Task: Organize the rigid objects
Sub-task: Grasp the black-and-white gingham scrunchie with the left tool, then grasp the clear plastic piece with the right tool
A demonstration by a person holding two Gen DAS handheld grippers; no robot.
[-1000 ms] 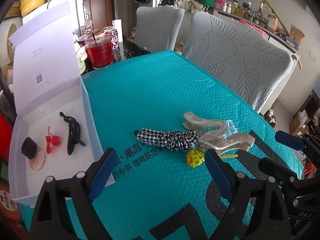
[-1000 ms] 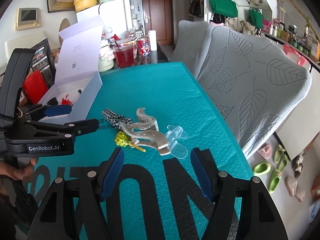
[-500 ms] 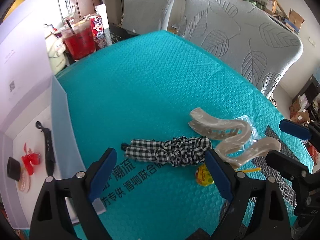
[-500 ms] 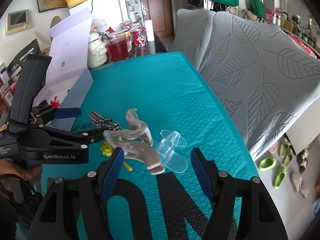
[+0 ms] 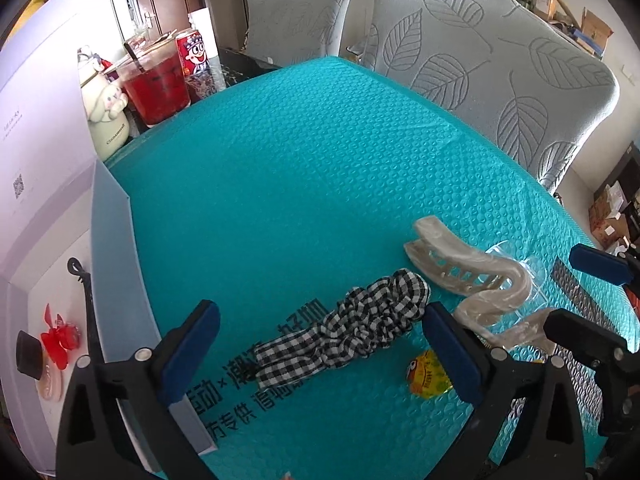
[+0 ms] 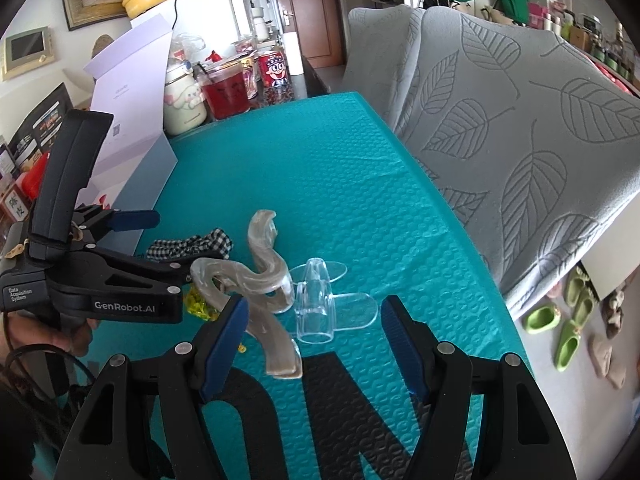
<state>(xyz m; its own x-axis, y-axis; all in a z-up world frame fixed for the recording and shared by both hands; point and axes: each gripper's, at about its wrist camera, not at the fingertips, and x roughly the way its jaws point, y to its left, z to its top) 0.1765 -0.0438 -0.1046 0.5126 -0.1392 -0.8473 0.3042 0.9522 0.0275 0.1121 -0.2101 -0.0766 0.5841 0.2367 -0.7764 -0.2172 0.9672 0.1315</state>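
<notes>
My left claw [image 5: 320, 344] stands wide, its jaws having just been opening; the checked scrunchie [image 5: 344, 332] lies between them on the table [image 5: 304, 184], with no pad pressing on it. My right claw [image 6: 314, 344] is part open and holds nothing; the clear hair clip [image 6: 320, 304] lies just ahead of it.

The scrunchie is stretched out, its long axis running from lower left to upper right in the left wrist view. Its upper right end lies just beside the beige wavy hair claw [image 5: 468, 276]. That beige piece curves in an S shape; in the right wrist view its long axis runs from the far tip toward my right claw. A yellow wrapped candy [image 5: 428, 374] sits beside my left claw's right finger.

The table is covered by a teal bubble-textured mat [image 6: 320, 168] with black lettering. At its left edge stands an open white box [image 5: 108, 240] holding a black hair clip [image 5: 86, 300] and a red item [image 5: 60, 338]. At the far end stand a red drink cup [image 5: 156, 88] and a red can [image 5: 194, 54]. 2 grey leaf-patterned chairs [image 5: 492, 64] stand beyond.
</notes>
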